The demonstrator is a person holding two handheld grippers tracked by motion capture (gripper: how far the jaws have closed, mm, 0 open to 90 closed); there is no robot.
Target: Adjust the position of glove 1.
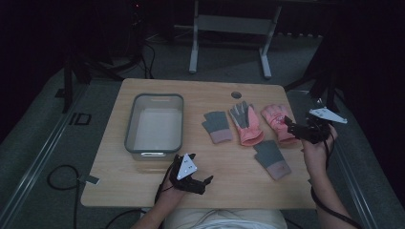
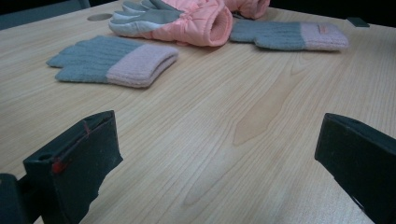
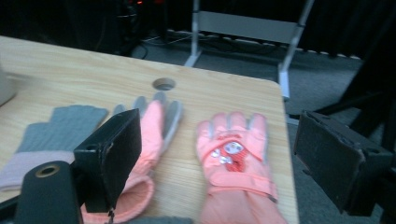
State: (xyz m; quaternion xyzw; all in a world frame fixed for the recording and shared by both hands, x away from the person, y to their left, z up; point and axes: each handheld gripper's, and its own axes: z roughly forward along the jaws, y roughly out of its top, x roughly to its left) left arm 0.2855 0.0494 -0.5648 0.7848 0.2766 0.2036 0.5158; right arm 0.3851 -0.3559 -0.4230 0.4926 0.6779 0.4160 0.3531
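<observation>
Left gripper (image 1: 206, 181): held low at the near edge of the table (image 1: 143, 188), jaws spread wide, nothing between them.
Right gripper (image 1: 288, 121): raised at the right side, jaws wide and empty, aimed at the pink glove with the cartoon patch (image 3: 236, 163).
Gloves: four are laid out in the right half of the table; a second pink glove (image 1: 247, 123) lies palm up beside the first, a grey knitted glove (image 1: 217, 126) to its left, another grey one (image 1: 272, 159) nearer the person.
Step in hand: judged to be a reach for the patched glove.
Advice: the jaws are best lowered across the padded cuff so fabric is pinched, not the tabletop.
Bin (image 1: 130, 138): clear plastic, left of the gloves, seen empty.
</observation>
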